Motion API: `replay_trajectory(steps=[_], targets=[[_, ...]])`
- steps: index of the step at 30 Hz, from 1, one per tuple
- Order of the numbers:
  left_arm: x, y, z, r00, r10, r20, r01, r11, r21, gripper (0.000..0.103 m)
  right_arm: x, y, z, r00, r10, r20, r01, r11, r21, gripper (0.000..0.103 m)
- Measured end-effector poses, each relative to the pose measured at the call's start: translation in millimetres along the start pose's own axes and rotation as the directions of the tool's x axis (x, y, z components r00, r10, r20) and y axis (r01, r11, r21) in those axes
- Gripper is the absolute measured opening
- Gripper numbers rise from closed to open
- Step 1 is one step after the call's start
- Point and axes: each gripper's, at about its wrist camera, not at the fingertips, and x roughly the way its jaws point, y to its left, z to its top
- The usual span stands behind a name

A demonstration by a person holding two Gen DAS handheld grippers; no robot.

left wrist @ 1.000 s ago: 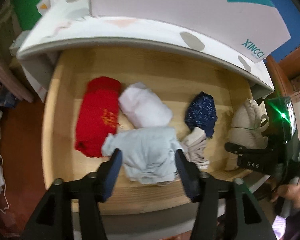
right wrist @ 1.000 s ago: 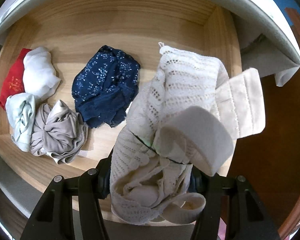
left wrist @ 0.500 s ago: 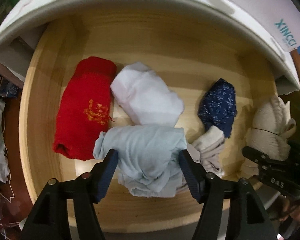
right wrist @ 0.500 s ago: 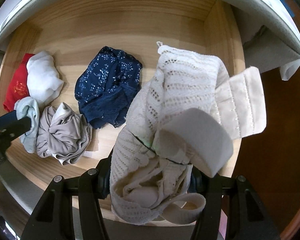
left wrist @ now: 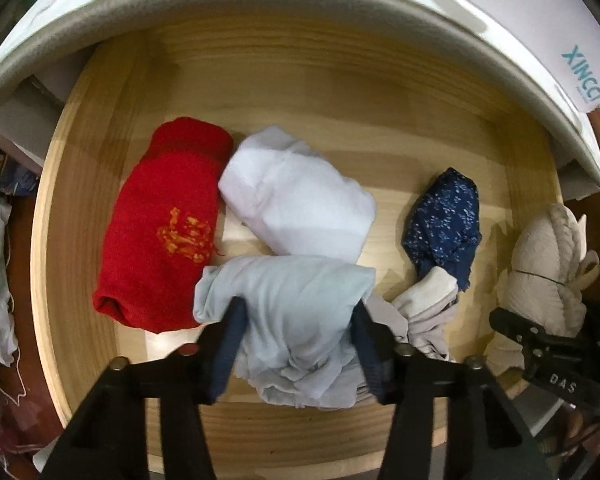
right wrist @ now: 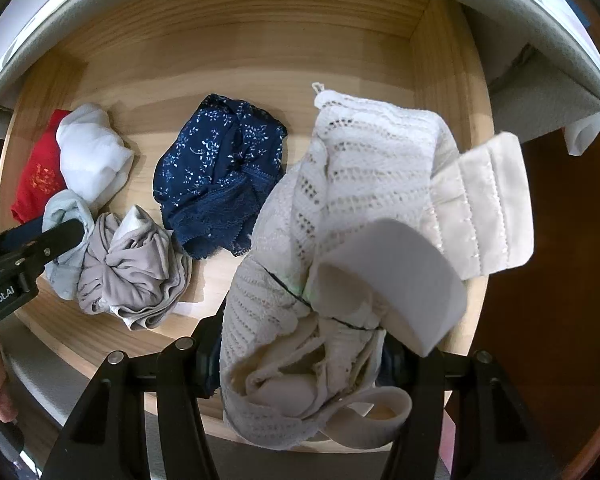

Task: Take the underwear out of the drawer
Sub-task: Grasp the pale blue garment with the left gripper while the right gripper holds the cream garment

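Two grips going at once now. Your left gripper has dropped in over the pale blue underwear and its jaws have just been closing; half a second back they stood wide on either side of the bundle, and now the pads dig into both flanks so the cloth bunches up between them. I'd call that a pinch, so this piece looks ready to lift out of the drawer.

Your right gripper is clamped on the cream lace underwear, same hold as a second ago. The piece rises up in front of the fingers with its padded strap ends flopping to the right, mostly over the drawer's right end, so it isn't clear of the drawer yet.

On orientation: the pale blue bundle lies crosswise to your left fingers, long axis running left to right, with a knotted tail poking out past the left finger toward the red piece. You're squeezing it across the narrower middle, which seems a fair spot. The grey piece sits just right of the right finger, touching the blue one, so I'd watch it doesn't drag along. The white and navy ones lie farther ahead.
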Motion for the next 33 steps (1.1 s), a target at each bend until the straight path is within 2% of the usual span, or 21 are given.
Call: replay_trajectory(steps=[6,12,23,33], targets=[[-10,3,-2,1.0,-0.019,0.019,0.018,1.0,0.006,0.029,-2,0,3,1.0,-0.005,0.001,0.005,1.0,0.002,0.055],[-13,7,-5,0.999,-0.026,0.037,0.025,1.0,0.01,0.023,-3,3,4,1.0,-0.02,0.007,0.02,1.0,-0.001,0.054],[-33,11,-11,0.996,-0.038,0.075,0.037,0.999,0.006,0.02,-6,9,2,1.0,-0.023,0.02,0.023,1.0,0.004,0.054],[-71,14,-19,0.99,-0.038,0.133,0.036,0.999,0.021,0.02,-5,11,3,1.0,-0.021,0.021,0.021,1.0,-0.002,0.054]])
